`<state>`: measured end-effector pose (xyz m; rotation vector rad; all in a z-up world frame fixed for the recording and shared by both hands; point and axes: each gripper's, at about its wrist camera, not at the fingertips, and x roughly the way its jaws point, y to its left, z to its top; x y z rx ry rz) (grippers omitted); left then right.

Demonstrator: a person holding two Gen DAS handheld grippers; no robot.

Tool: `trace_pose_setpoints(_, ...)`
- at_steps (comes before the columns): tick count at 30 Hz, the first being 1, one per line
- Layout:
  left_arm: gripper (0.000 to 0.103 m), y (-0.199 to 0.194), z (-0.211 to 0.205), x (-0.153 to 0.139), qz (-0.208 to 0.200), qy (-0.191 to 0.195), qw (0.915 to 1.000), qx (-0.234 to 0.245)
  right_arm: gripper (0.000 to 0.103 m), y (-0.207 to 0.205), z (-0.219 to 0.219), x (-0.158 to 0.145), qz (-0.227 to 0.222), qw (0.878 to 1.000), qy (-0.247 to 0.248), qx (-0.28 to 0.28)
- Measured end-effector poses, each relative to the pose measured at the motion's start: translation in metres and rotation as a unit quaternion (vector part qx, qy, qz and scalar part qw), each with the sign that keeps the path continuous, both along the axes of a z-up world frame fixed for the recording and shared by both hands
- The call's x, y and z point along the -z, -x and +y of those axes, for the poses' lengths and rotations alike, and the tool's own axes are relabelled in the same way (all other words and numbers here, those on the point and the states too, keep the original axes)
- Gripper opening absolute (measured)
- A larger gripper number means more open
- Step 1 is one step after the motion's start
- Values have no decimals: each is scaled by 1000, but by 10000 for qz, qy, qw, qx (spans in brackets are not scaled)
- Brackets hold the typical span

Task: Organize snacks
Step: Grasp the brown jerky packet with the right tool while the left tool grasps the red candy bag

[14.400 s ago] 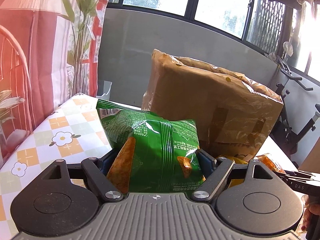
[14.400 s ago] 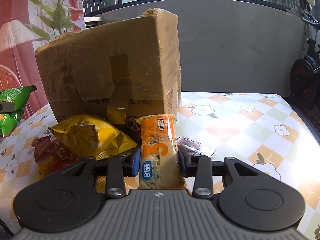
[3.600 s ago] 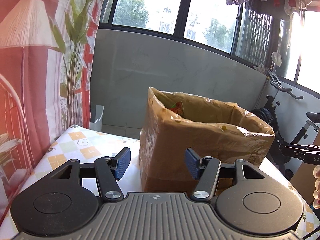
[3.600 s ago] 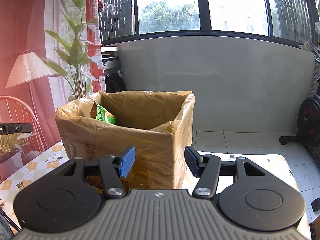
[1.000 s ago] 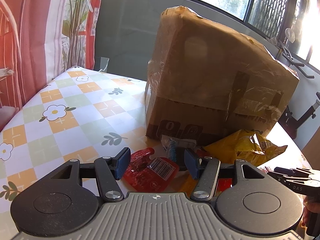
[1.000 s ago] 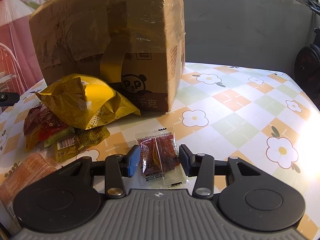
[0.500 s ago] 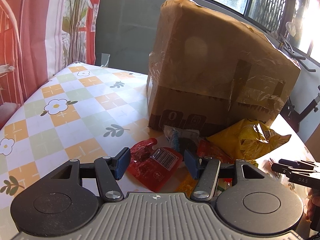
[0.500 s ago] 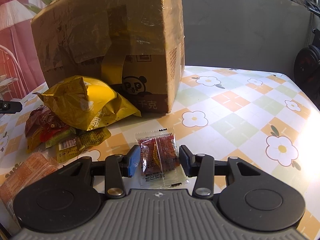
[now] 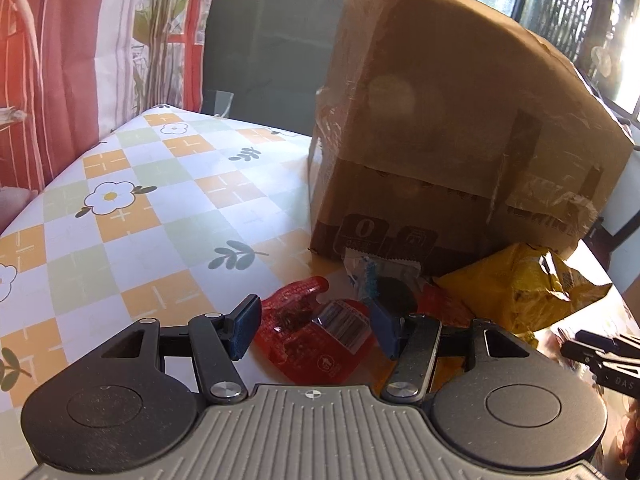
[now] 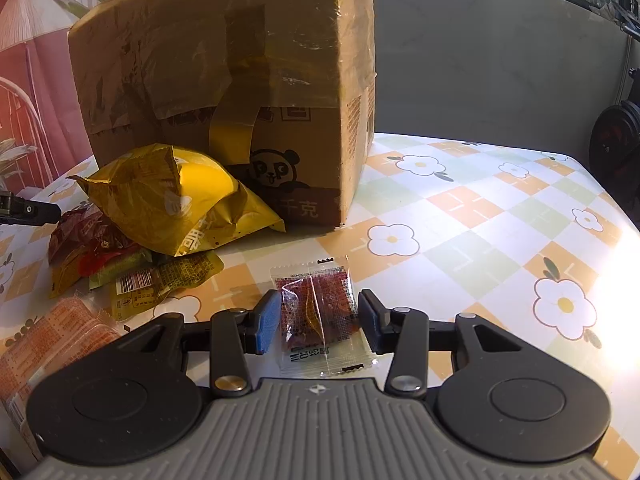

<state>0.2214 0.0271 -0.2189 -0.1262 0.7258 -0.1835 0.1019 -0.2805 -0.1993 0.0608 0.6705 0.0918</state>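
The left gripper (image 9: 314,328) is held low over the table (image 9: 132,216), tilted down toward the snacks, its jaws spread to either side of a red packet (image 9: 316,338) that lies flat between them; neither pad is seen to press it. Just beyond lie a small white wrapper (image 9: 372,270) and a yellow bag (image 9: 520,284), both against the foot of the box (image 9: 448,128). The right gripper (image 10: 318,322) is likewise held low and level, its jaws parted around a clear sachet (image 10: 320,316) lying on the table, with slight gaps seen at each pad. To its left, the yellow bag (image 10: 176,200) rests on other wrappers (image 10: 132,272) beside the box (image 10: 224,80).
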Motion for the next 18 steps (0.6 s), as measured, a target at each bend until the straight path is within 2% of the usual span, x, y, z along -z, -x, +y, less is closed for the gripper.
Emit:
trace_pose_setpoints(4,62,-15,-6,6,55,-130,9995,-274,45,0,2,0,-4,10000,26,6)
trace_pose_setpoints(8,63,-15,-6,13,343,-471,9975,-410,45,1,1,0,-6,10000,-9,0)
trace_pose_setpoints(11,63,-6,2,12,455,-379,9975,-380,45,1,1,0,-15,10000,-30,-4)
trace_pose_setpoints(18,68,10,14,10,577,-487,9967,-313,45,1,2,-1,-18,10000,-42,-1)
